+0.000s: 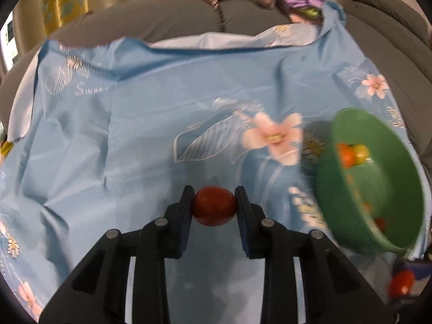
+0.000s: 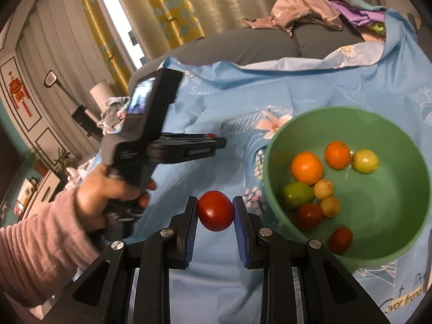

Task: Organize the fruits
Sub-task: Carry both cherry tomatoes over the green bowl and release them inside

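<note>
My left gripper point(image 1: 214, 205) is shut on a red tomato point(image 1: 214, 209), held above the blue flowered cloth point(image 1: 135, 135). My right gripper point(image 2: 215, 210) is shut on a second red tomato point(image 2: 215, 210). A green bowl point(image 2: 391, 129) lies just right of the right gripper and holds several fruits: oranges point(image 2: 307, 168), a green lime point(image 2: 297, 195), small yellow ones and red tomatoes point(image 2: 309, 216). The same bowl point(image 1: 351, 216) appears blurred at the right of the left wrist view. From the right wrist view, the left gripper point(image 2: 213, 140) is seen side-on, held by a hand point(image 2: 108, 189) in a pink sleeve.
The blue cloth covers a grey sofa point(image 1: 175, 21) with crumpled clothes point(image 2: 302, 8) piled on its back. Curtains point(image 2: 167, 8) hang behind. Another red fruit point(image 1: 402, 283) shows blurred at the lower right edge of the left wrist view.
</note>
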`<state>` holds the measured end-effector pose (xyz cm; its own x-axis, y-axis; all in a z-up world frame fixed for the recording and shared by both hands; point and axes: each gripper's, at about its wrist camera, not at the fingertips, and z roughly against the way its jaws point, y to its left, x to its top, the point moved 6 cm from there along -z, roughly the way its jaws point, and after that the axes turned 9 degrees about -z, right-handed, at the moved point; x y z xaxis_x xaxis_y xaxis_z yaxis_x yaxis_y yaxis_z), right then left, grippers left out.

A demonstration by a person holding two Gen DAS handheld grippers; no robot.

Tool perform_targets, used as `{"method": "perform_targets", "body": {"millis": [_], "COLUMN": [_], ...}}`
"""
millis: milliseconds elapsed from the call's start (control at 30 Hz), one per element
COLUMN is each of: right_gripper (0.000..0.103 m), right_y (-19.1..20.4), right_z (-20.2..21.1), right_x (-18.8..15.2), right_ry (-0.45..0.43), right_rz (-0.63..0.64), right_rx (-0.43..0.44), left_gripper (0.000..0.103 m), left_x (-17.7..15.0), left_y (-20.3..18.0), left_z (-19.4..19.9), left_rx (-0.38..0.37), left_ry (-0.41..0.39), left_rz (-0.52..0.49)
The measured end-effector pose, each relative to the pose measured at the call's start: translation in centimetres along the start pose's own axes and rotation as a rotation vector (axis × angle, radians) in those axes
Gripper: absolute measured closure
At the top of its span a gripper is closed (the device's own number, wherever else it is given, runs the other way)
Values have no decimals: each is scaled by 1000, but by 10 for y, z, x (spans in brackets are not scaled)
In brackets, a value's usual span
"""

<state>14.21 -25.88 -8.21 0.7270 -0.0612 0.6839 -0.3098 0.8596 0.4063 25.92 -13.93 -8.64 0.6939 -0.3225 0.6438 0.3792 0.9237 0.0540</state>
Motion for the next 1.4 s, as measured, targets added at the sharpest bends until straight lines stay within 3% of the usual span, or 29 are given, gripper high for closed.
{"method": "perform_targets", "body": {"millis": [533,700,1000,1400], "right_gripper": [75,75,75,75], "right_y": [-43,-61,-98,-115], "right_z": [57,62,46,41], "right_x": [27,30,28,23], "right_ry": [-160,-176,-126,-99], "right_rz": [-47,-68,-110,-140], "right_rx": [-126,-165,-255,-289], "left_gripper": [73,73,73,72], "left_x": [38,39,32,26], "left_y": [-113,-133,-157,-166], "left_z": [87,82,42,20], "left_rx": [-149,-173,-185,-190], "left_ry": [-144,-130,-38,17], "left_rz": [-203,-243,-281,-302]}}
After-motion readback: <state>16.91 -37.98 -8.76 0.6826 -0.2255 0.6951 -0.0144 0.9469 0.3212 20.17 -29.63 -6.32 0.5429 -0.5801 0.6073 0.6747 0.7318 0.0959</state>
